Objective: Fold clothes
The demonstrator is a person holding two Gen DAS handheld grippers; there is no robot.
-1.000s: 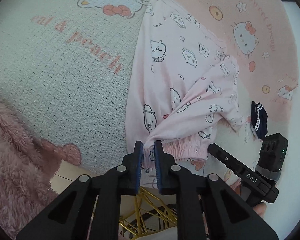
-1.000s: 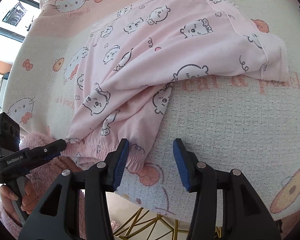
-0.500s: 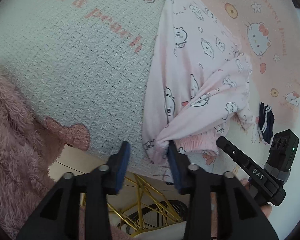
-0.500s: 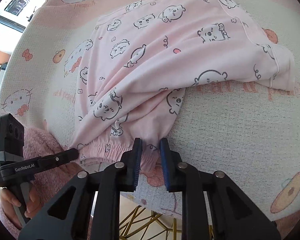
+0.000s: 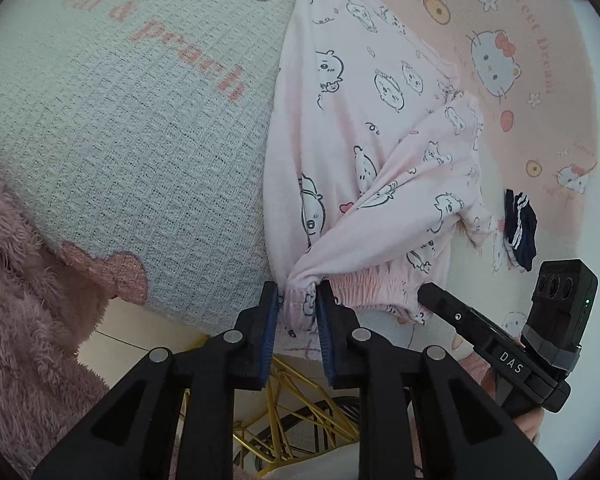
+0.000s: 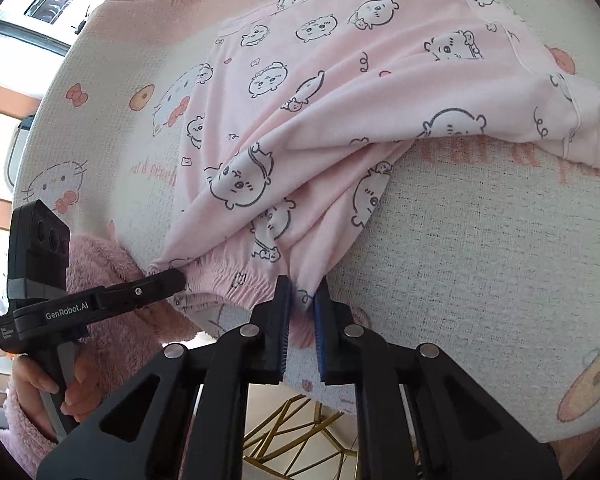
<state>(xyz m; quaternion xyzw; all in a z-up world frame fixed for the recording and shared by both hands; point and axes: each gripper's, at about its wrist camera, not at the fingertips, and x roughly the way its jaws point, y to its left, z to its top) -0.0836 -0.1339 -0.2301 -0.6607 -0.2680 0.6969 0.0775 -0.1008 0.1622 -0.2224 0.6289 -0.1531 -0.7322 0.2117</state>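
So the whole surface is covered with a waffle-weave blanket (image 5: 120, 152) in cream and peach, printed with cartoon cat heads, bows and pink lettering, and you can see a gold wire frame (image 5: 296, 412) down below its near edge. Spread on it are the pink pajama pants (image 5: 364, 128), soft cotton with little black-outlined cartoon critters and tiny hearts all over, lying rumpled with one leg stretched away and the fabric twisted into folds near the gathered elastic waistband (image 6: 236, 276), which sits right at the blanket's near edge. A fuzzy pink sleeve (image 6: 112, 300) shows by the left side. The left hand-held gripper (image 5: 298, 300) has a bunched corner of the waistband between its blue pads, jaws closing in on it. The right hand-held gripper (image 6: 302, 300) is closing too, pinched on the other end of the waistband with cloth squeezed between its pads. A small dark navy item with white stripes (image 5: 520, 232) lies just beside the pants, on the far side from the left gripper.
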